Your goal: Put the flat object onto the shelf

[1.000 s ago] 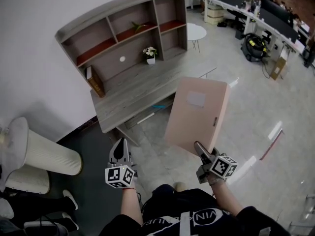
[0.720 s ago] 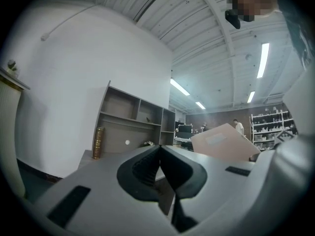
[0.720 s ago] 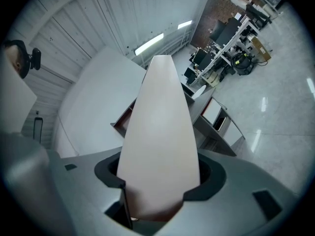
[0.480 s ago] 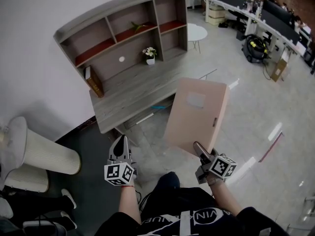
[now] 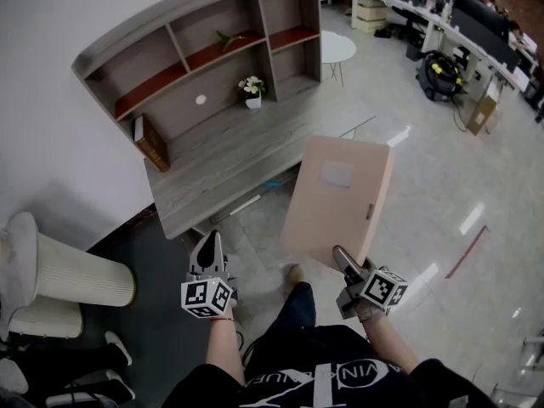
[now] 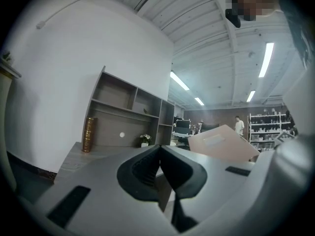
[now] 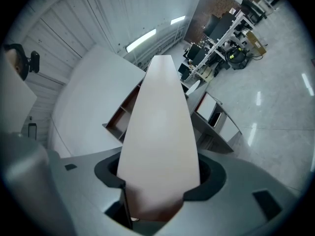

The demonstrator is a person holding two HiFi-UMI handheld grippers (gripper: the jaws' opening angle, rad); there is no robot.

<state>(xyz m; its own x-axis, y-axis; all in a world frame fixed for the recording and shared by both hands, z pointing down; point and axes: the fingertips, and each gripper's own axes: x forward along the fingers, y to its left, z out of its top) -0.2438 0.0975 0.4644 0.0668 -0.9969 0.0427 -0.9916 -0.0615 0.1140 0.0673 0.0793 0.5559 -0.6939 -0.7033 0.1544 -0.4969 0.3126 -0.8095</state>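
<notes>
A flat pale pink folder (image 5: 338, 199) with a white label stands up from my right gripper (image 5: 344, 262), which is shut on its lower edge. In the right gripper view the folder (image 7: 157, 132) fills the gap between the jaws and hides most of what lies ahead. My left gripper (image 5: 207, 257) is shut and holds nothing; its jaws meet in the left gripper view (image 6: 158, 173). The grey shelf unit (image 5: 212, 49) with its desk top (image 5: 229, 164) stands against the white wall ahead, and both grippers are short of it.
On the shelf unit stand a brown book (image 5: 150, 143) at the left and a small flower pot (image 5: 252, 92) in the middle. White ribbed cylinders (image 5: 64, 270) stand at the left. A round white table (image 5: 337, 48) and office desks (image 5: 442, 24) lie beyond on the glossy floor.
The shelf unit has shifted left and up in the head view as the person steps forward. Both grippers keep their places in the picture, the folder still held upright.
</notes>
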